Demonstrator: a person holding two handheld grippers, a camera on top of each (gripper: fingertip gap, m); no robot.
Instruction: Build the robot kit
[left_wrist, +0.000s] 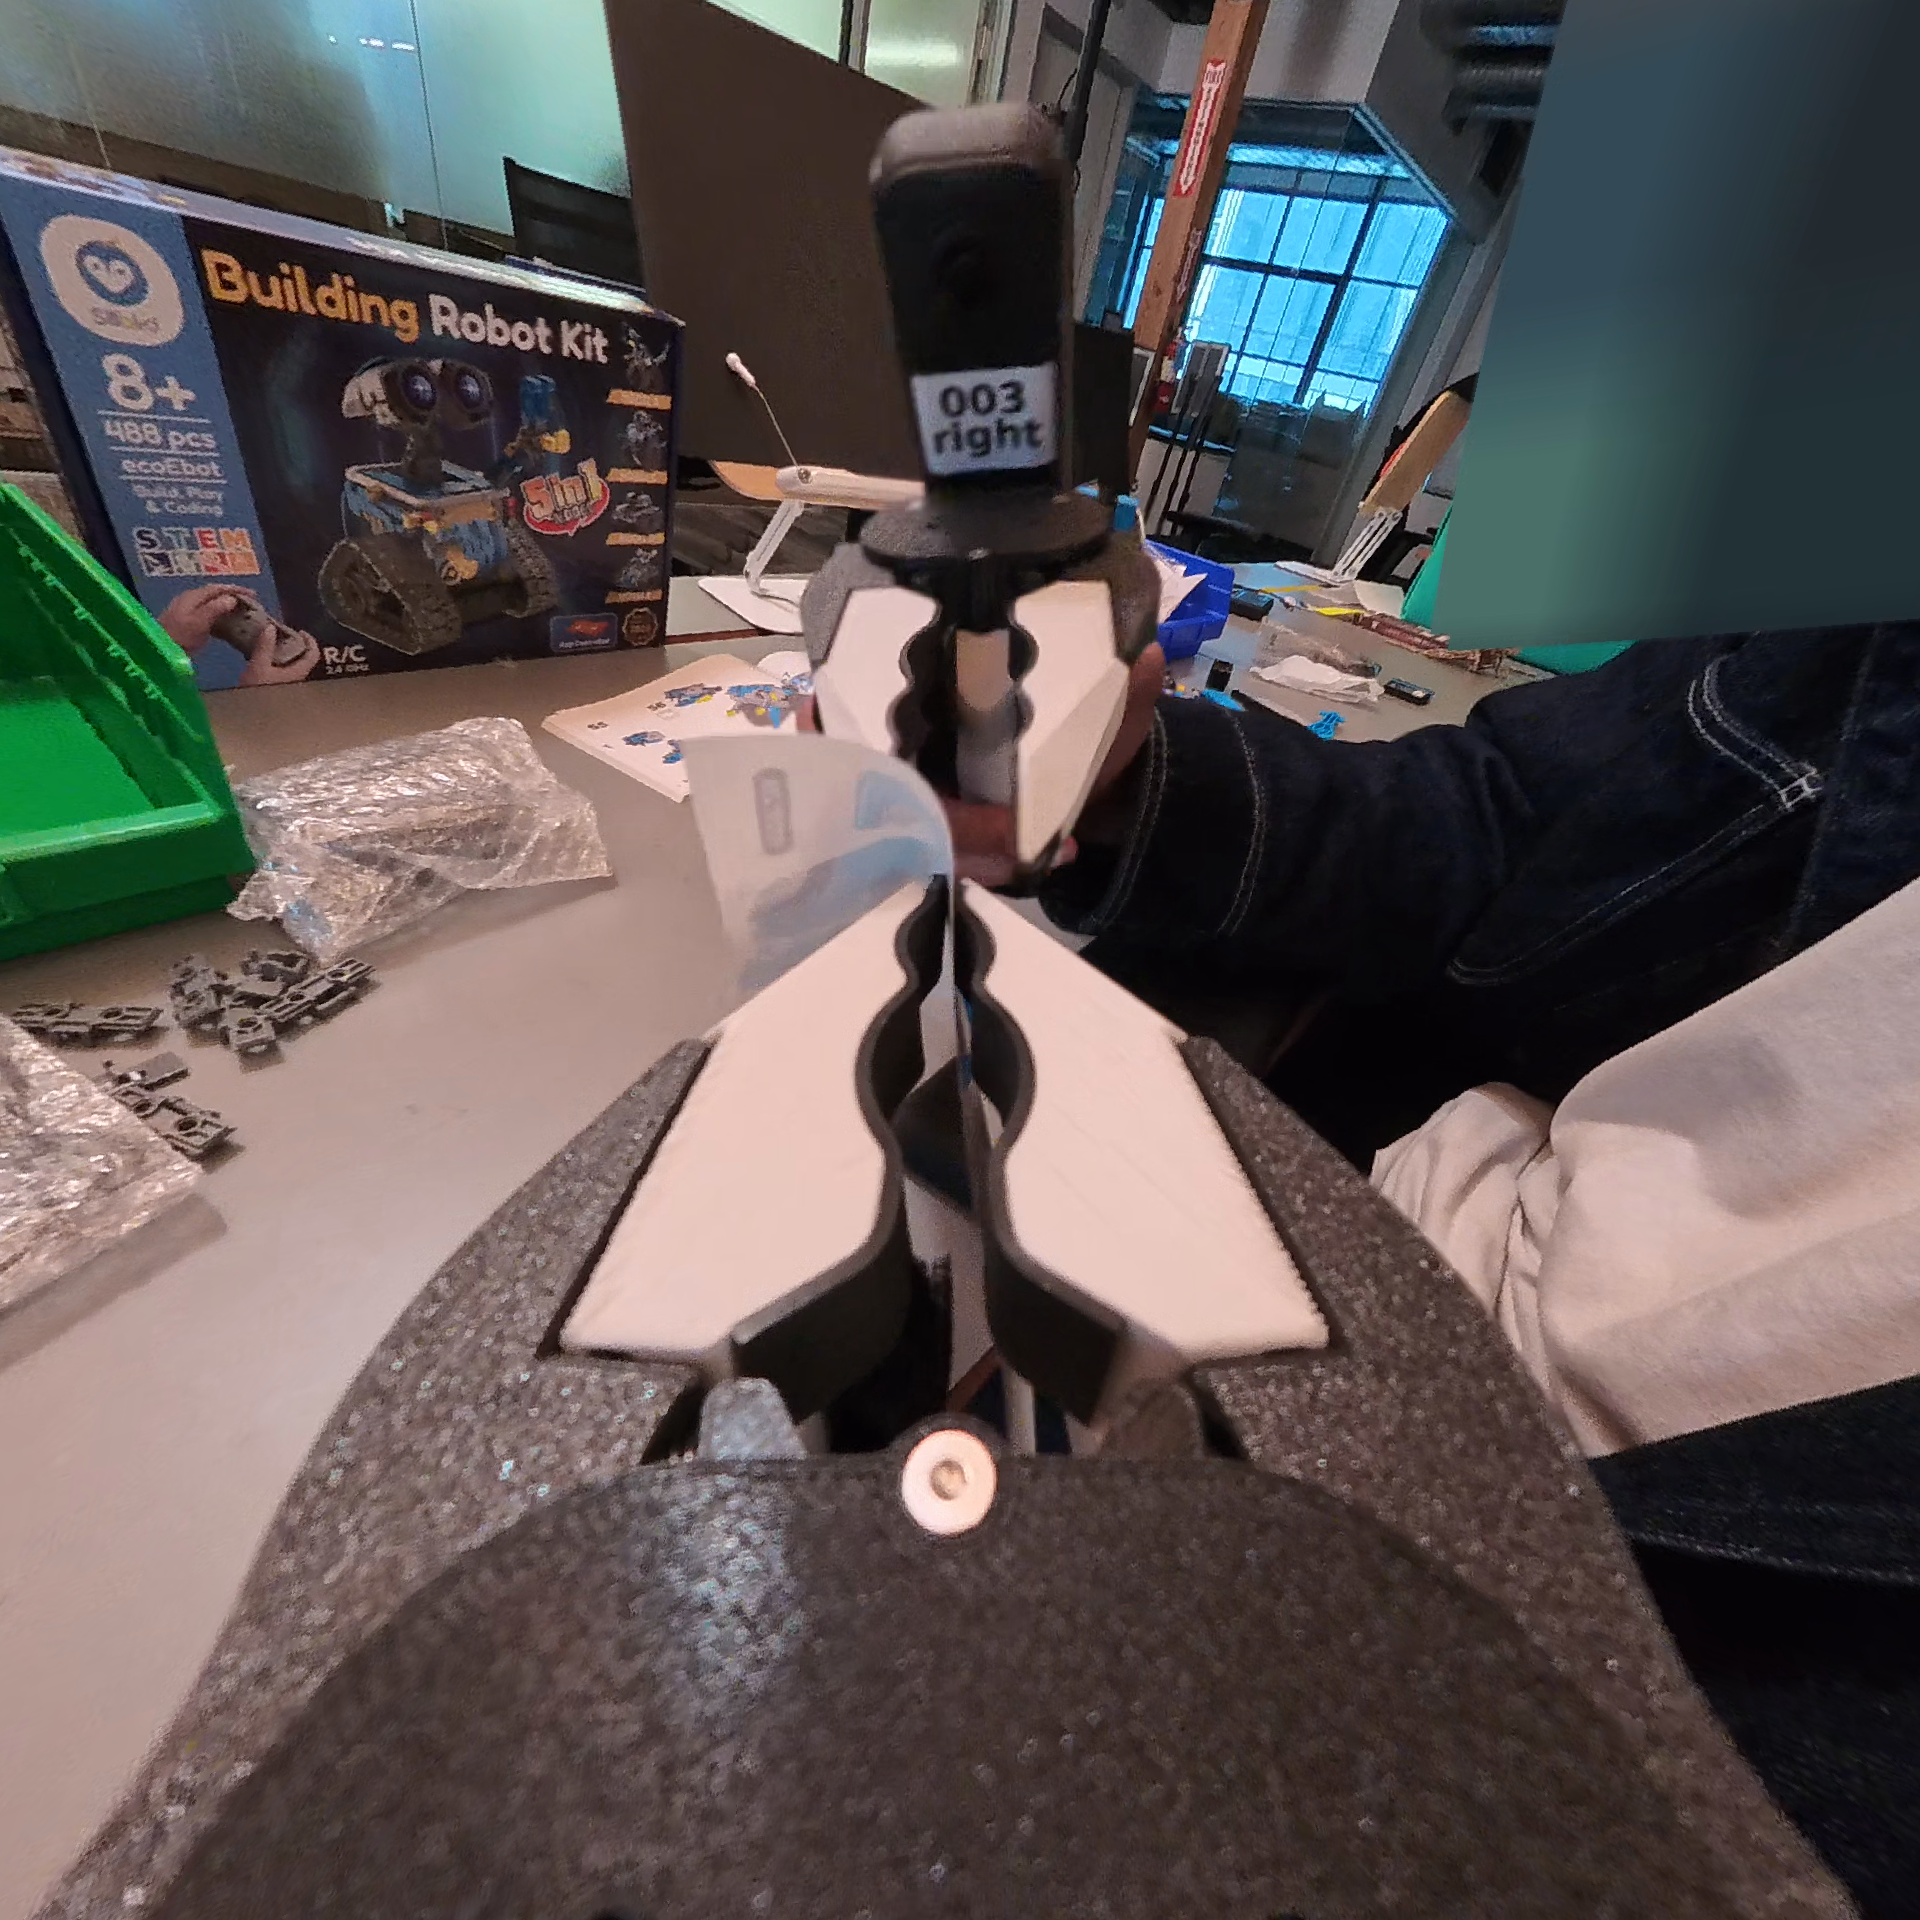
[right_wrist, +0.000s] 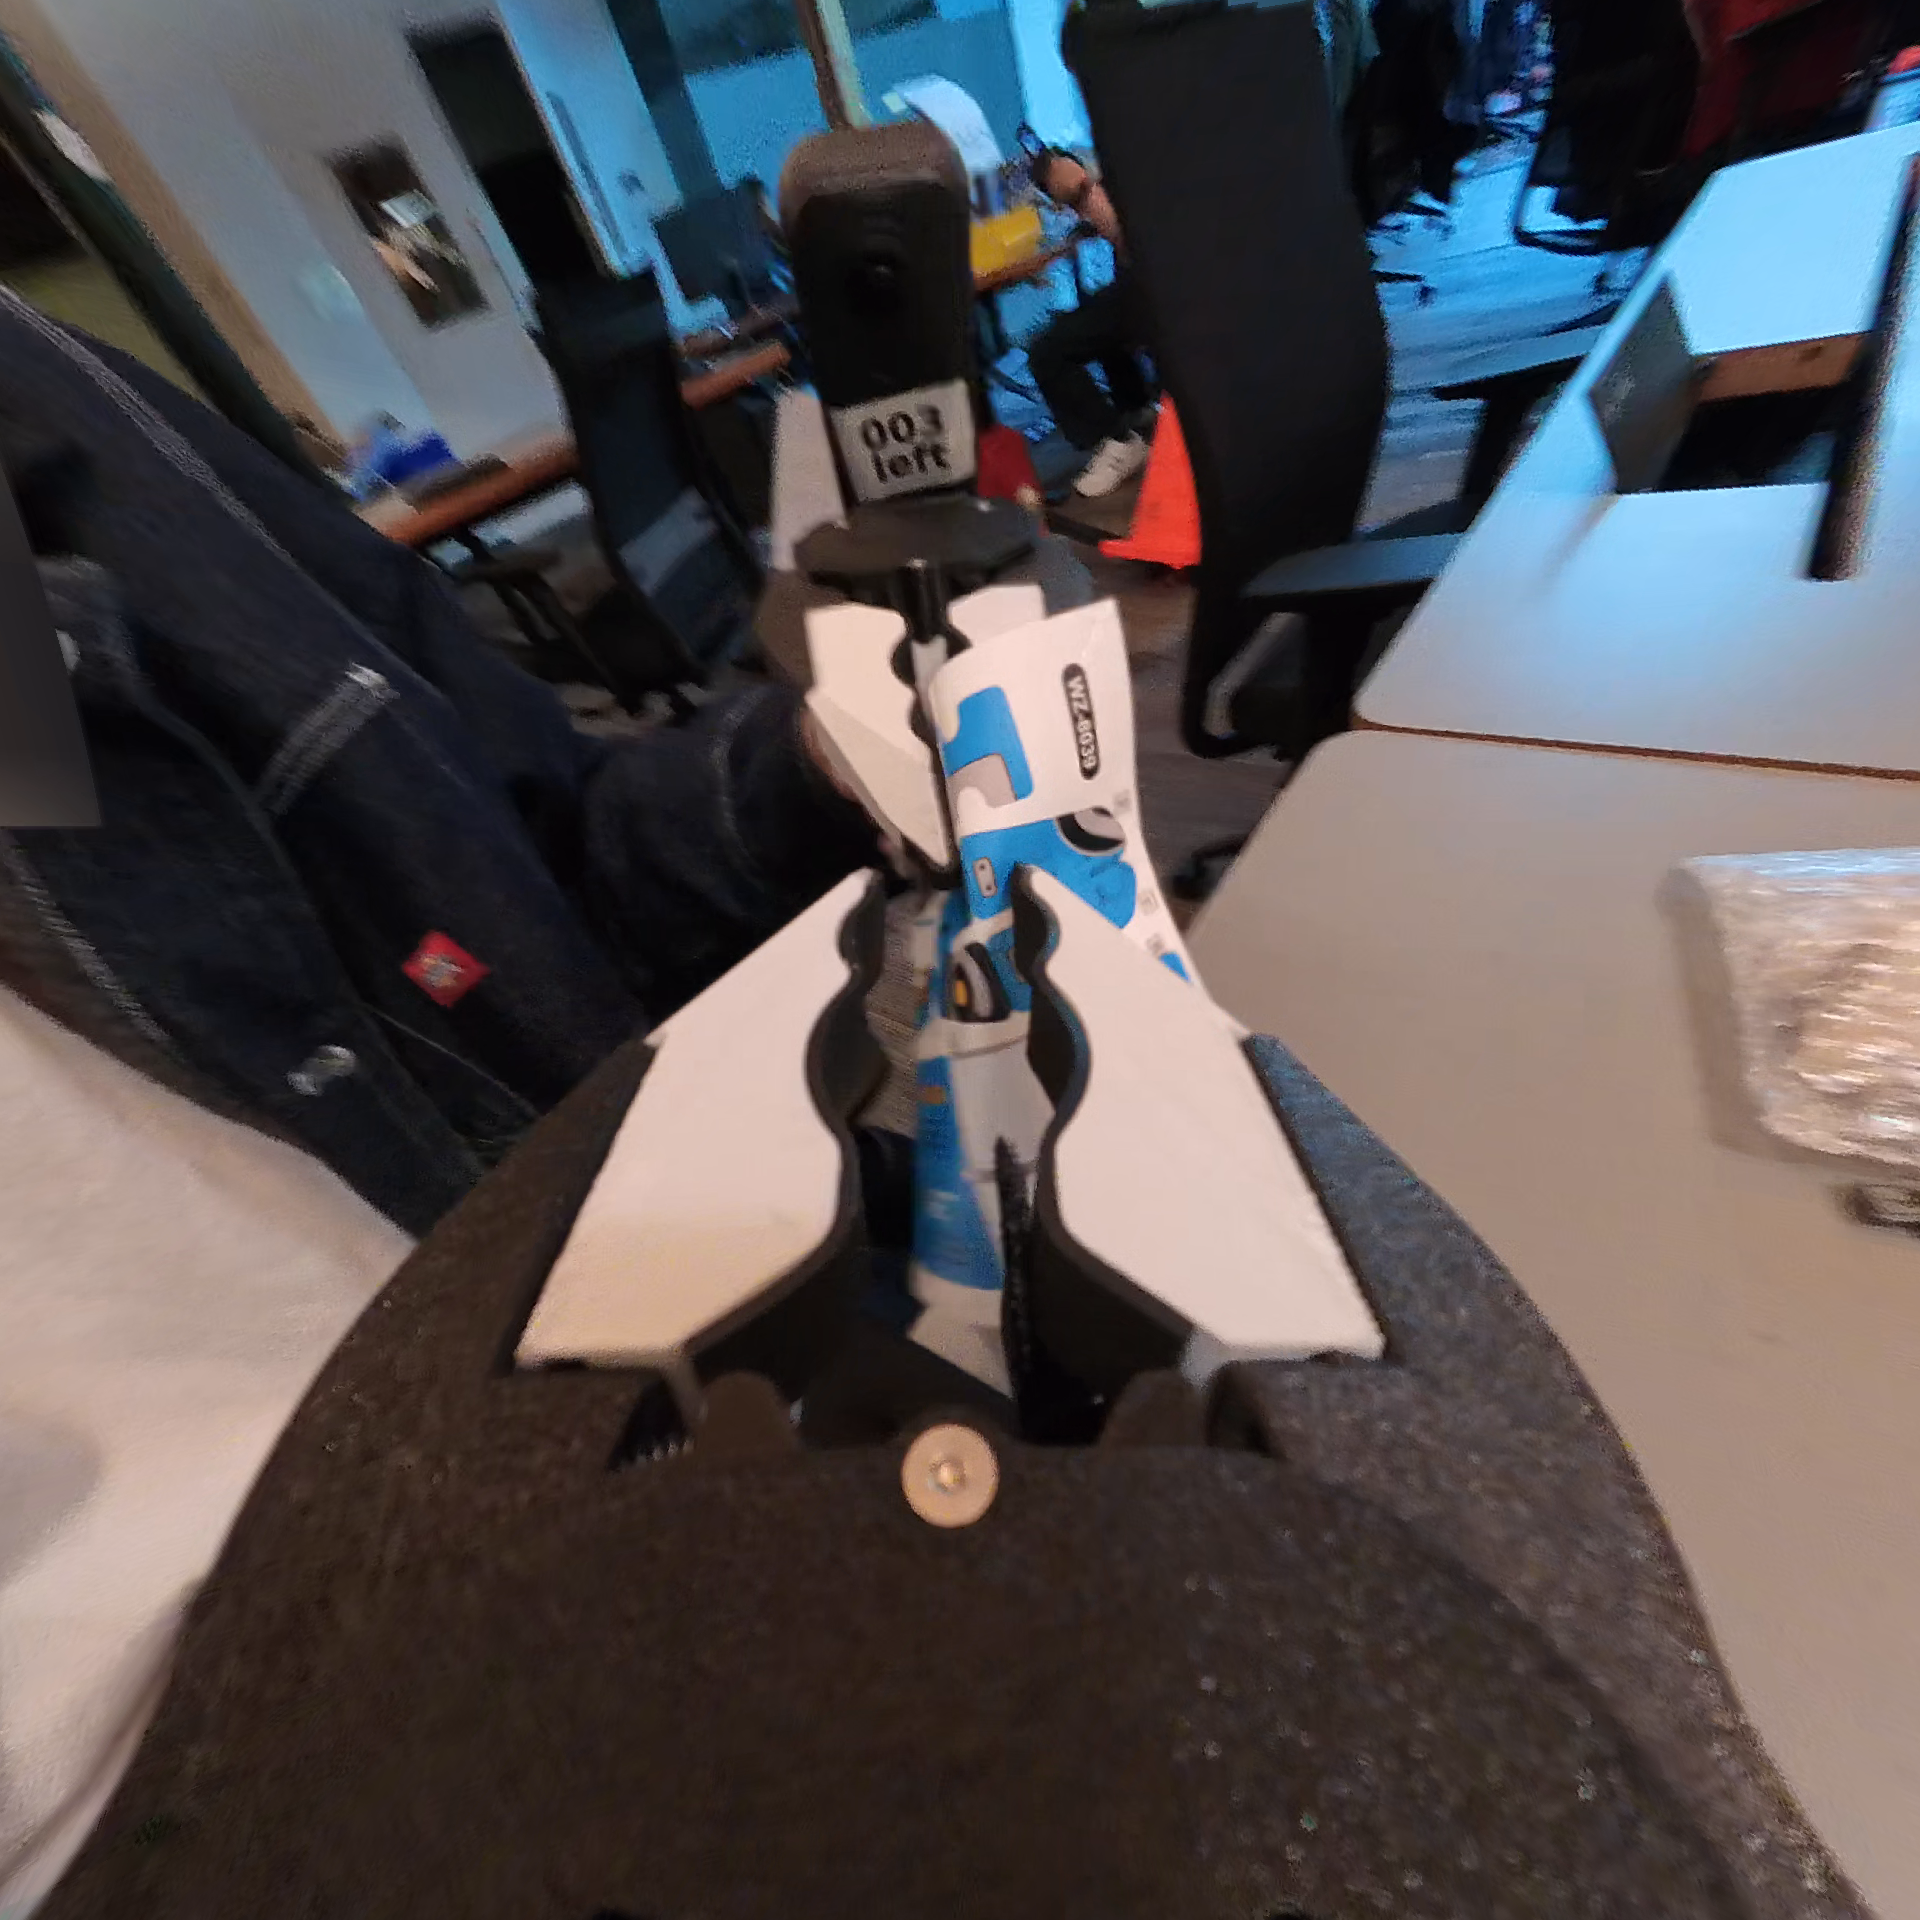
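Curling blue-and-white printed sheet (right_wrist: 1039, 821) (left-held)

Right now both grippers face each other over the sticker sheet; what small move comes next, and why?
Probably close the right gripper on the sticker sheet. Its jaws stand apart around the sheet, while the left gripper already pinches it, and the sheet curls loosely above the table, held on one side only.

We found the sticker sheet (right_wrist: 1023, 831) partly hidden between the fingers, and the green bin (left_wrist: 94, 748) was cut off at left.
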